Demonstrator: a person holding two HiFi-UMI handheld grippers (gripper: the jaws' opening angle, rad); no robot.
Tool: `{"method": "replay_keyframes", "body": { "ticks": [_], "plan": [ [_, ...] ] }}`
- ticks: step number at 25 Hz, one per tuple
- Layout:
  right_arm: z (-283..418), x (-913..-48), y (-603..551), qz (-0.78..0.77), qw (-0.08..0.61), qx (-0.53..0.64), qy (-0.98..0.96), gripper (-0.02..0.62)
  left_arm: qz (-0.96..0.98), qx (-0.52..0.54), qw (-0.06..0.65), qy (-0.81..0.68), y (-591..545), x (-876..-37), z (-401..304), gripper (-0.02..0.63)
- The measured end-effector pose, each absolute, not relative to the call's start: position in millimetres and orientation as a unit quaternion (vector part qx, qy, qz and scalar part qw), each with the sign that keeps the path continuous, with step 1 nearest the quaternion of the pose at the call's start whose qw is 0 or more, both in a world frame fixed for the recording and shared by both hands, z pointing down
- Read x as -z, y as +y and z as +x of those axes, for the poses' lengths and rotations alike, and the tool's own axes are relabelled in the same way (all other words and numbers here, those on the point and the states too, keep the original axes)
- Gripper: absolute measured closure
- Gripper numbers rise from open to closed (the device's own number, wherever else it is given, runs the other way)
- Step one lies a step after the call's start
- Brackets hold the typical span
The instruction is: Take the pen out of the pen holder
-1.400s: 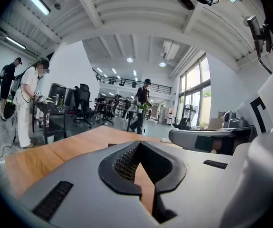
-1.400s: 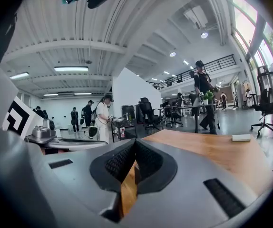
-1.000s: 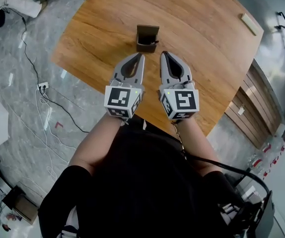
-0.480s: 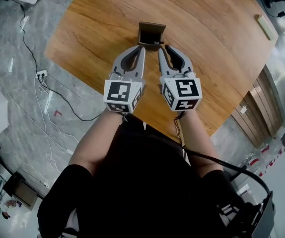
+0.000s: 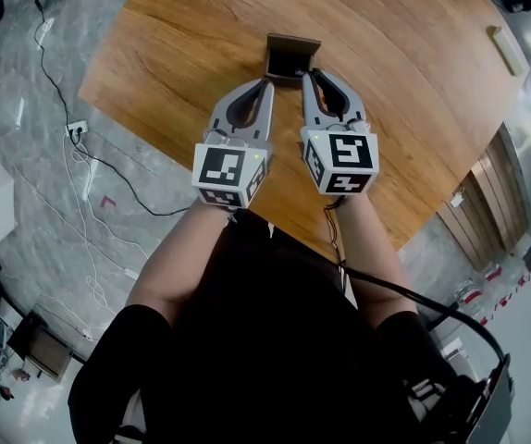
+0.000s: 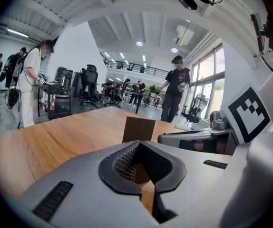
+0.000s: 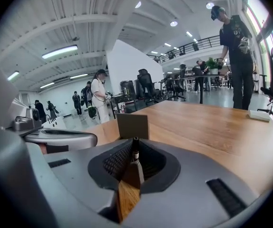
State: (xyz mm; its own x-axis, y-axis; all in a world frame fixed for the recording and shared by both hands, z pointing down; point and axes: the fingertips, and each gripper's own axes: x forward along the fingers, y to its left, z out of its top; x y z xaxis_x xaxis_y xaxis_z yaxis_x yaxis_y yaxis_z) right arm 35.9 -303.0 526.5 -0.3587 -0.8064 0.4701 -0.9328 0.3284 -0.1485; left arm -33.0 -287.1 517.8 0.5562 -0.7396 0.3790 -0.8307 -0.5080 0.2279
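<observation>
**Pen clamped at the holder**

A slim dark pen (image 7: 134,148) with a pale band is clamped upright by the right gripper (image 5: 306,74), at the brown box-shaped pen holder (image 5: 292,52) on the wooden table (image 5: 413,91). The left gripper (image 5: 267,83) is closed, empty

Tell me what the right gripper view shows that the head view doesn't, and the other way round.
Only the right gripper view: the dark pen standing upright, with the tongs of the right gripper closed on it, and people in the room beyond. Only the head view: the person's arms, the floor cables and the pen holder seen from above; the pen is not clear there. Both: the pen holder, the wooden table and the left gripper.
</observation>
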Motion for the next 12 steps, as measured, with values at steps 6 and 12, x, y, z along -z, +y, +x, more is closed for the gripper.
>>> {"method": "replay_keyframes", "body": {
  "ticks": [6,12],
  "plan": [
    [30,-500,-298,0.548,0.15,-0.175,-0.804,0.566,0.86,-0.109,0.189,-0.462,-282,-503,-45,0.604],
    [27,-450,-282,0.554,0.132,-0.142,-0.809,0.566,0.863,-0.092,0.16,-0.47,-272,-461,-52,0.605]
  ]
}}
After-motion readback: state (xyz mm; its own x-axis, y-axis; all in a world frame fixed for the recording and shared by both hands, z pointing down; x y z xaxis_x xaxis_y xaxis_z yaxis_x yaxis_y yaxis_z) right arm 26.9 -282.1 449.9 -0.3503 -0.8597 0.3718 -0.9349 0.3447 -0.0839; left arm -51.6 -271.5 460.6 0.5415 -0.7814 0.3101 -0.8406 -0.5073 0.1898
